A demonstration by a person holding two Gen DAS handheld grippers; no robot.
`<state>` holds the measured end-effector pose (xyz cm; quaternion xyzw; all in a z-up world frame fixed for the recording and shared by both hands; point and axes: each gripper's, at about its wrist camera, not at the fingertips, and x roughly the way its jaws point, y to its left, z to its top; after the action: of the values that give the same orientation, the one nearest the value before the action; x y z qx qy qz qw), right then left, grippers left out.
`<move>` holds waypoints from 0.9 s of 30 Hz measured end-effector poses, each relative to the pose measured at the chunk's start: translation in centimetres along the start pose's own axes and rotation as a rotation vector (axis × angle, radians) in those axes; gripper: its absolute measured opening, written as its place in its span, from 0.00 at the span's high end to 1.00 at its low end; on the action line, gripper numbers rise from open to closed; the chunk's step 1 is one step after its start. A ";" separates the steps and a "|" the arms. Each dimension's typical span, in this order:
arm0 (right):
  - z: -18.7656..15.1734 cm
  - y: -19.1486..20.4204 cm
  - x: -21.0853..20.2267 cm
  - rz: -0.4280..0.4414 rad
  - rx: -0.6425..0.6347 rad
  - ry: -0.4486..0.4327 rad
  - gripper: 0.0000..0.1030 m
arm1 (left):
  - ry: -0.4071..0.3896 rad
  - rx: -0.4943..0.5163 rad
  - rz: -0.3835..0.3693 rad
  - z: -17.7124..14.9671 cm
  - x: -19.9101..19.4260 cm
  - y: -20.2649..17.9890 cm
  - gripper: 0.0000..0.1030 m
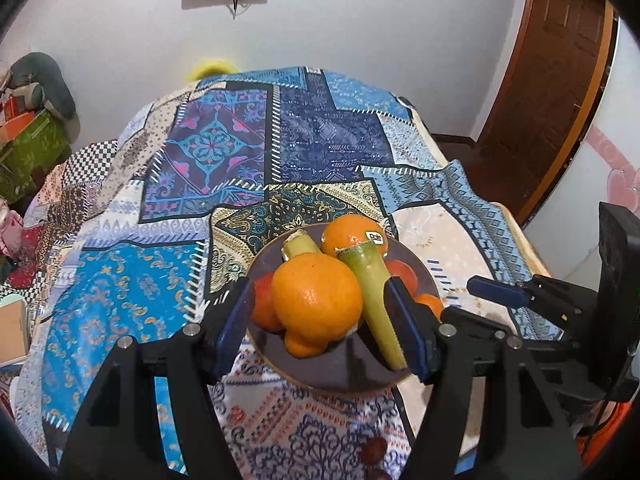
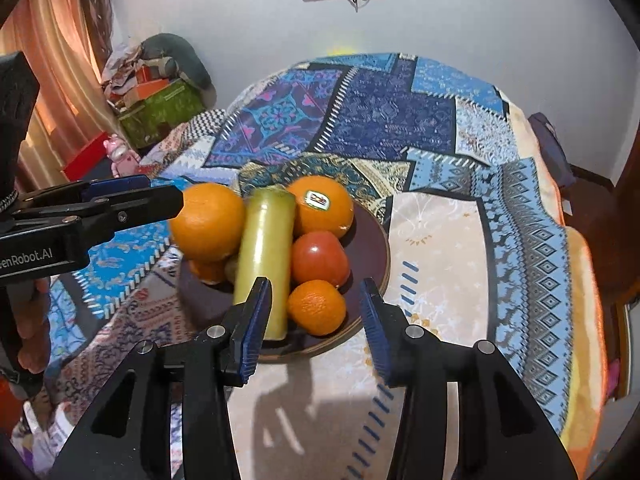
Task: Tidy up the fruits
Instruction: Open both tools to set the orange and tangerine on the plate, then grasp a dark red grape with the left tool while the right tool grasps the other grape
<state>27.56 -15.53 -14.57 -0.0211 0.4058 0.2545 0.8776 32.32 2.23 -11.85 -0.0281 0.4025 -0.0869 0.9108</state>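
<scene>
A dark round plate [image 1: 340, 368] [image 2: 376, 240] on the patterned cloth holds several fruits. My left gripper [image 1: 320, 320] is open, its blue pads on either side of a big orange [image 1: 316, 296] [image 2: 208, 220] with space to spare. A green banana [image 1: 372, 292] [image 2: 264, 256] lies beside it. A stickered orange [image 1: 352, 236] [image 2: 322, 206], a red tomato [image 2: 318, 258] and a small mandarin [image 2: 316, 306] lie on the plate too. My right gripper [image 2: 314, 320] is open and empty, just in front of the mandarin at the plate's near edge.
The patchwork cloth [image 1: 240, 152] [image 2: 460, 240] covers the whole table. A small dark red fruit [image 1: 374, 450] lies on the cloth near the left gripper's base. Boxes and clutter [image 2: 156, 96] stand at the left by the wall. A wooden door [image 1: 552, 80] is at the right.
</scene>
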 end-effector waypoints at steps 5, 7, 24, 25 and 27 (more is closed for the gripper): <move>-0.9 1.4 -1.9 0.012 -0.014 -0.019 0.57 | 0.000 0.021 0.003 -1.8 -2.8 0.1 0.35; -1.6 2.1 -2.4 0.026 -0.012 -0.019 0.57 | 0.003 0.023 0.004 -2.8 -3.7 0.2 0.35; -7.6 9.2 1.1 0.151 0.011 0.136 0.58 | 0.143 -0.008 0.003 -12.8 -5.9 2.8 0.36; -7.6 9.4 1.5 0.145 0.005 0.142 0.60 | 0.146 -0.010 0.001 -13.0 -5.9 3.0 0.36; -7.4 9.7 2.0 0.138 -0.009 0.153 0.66 | 0.149 -0.017 -0.008 -13.3 -6.1 3.2 0.36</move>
<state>18.93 -8.04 -19.33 -0.0164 0.4710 0.3136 0.8243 18.92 6.75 -16.82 -0.0307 0.4700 -0.0889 0.8777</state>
